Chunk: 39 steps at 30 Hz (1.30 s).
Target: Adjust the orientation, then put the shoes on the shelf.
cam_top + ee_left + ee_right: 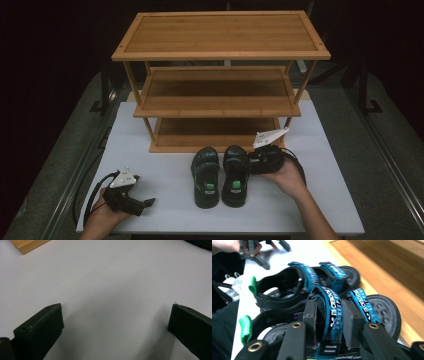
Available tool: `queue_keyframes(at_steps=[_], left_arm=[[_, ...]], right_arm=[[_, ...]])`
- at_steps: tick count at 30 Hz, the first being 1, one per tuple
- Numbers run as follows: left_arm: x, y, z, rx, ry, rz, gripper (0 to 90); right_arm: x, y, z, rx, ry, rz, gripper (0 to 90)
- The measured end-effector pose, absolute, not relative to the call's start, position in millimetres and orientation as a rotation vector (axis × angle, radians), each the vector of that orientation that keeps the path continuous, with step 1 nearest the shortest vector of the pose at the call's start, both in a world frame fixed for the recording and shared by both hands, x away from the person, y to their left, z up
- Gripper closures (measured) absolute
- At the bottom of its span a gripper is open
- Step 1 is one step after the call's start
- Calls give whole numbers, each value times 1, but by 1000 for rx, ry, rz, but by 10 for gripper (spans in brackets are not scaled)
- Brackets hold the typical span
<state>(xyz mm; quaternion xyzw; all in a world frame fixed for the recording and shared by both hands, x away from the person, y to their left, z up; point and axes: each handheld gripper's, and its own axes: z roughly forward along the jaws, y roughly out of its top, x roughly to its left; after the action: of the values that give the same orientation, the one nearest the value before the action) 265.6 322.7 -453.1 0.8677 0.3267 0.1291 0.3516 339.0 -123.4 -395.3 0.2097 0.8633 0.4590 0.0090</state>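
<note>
Two black sandals with blue straps and green heel tabs stand side by side on the white table (165,150), toes toward the rack. My right gripper (250,160) comes at the right sandal (235,175) from its right side. In the right gripper view its jaws (331,317) flank that sandal's blue strap (332,307), and both pads touch the strap's edges. The left sandal (307,282) lies just beyond it. My left gripper (147,202) rests at the table's front left, open, with bare tabletop between its fingers (40,330).
A three-tier bamboo shoe rack (220,35) stands at the back of the table, its lowest board (387,270) right behind the sandals' toes. A corner of the rack (28,245) shows in the left gripper view. Dark floor lies around the table.
</note>
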Motion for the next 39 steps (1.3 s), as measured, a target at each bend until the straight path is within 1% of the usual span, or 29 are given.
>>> queue_keyframes(at_steps=[10, 12, 15, 18, 22, 24, 25, 28, 36, 37, 38, 39], left_arm=[[266, 323, -453, 2246, 846, 333, 0], [266, 323, -453, 2245, 847, 334, 0], [265, 322, -453, 2244, 848, 334, 0], [265, 323, -453, 2250, 843, 336, 0], [266, 322, -451, 2248, 846, 327, 0], [269, 320, -448, 2215, 839, 275, 0], [270, 319, -447, 2208, 832, 270, 0], [272, 311, -439, 2198, 804, 274, 0], [284, 284, -414, 2160, 721, 187, 0], [289, 274, -406, 2154, 674, 141, 57], [290, 269, -402, 2150, 657, 144, 133], [292, 265, -400, 2153, 649, 148, 168]], right_arm=[[339, -109, -401, 639, 2716, 1417, 658], [338, -108, -401, 639, 2716, 1416, 627], [338, -108, -401, 651, 2703, 1414, 516], [337, -110, -399, 665, 2692, 1410, 468], [336, -114, -398, 680, 2677, 1411, 443], [335, -116, -398, 682, 2677, 1409, 429], [335, -116, -397, 683, 2676, 1411, 426], [334, -118, -397, 692, 2668, 1413, 410], [332, -121, -397, 716, 2666, 1405, 382], [331, -122, -397, 718, 2663, 1412, 383], [331, -123, -397, 722, 2661, 1411, 383], [331, -124, -397, 721, 2659, 1415, 384]])
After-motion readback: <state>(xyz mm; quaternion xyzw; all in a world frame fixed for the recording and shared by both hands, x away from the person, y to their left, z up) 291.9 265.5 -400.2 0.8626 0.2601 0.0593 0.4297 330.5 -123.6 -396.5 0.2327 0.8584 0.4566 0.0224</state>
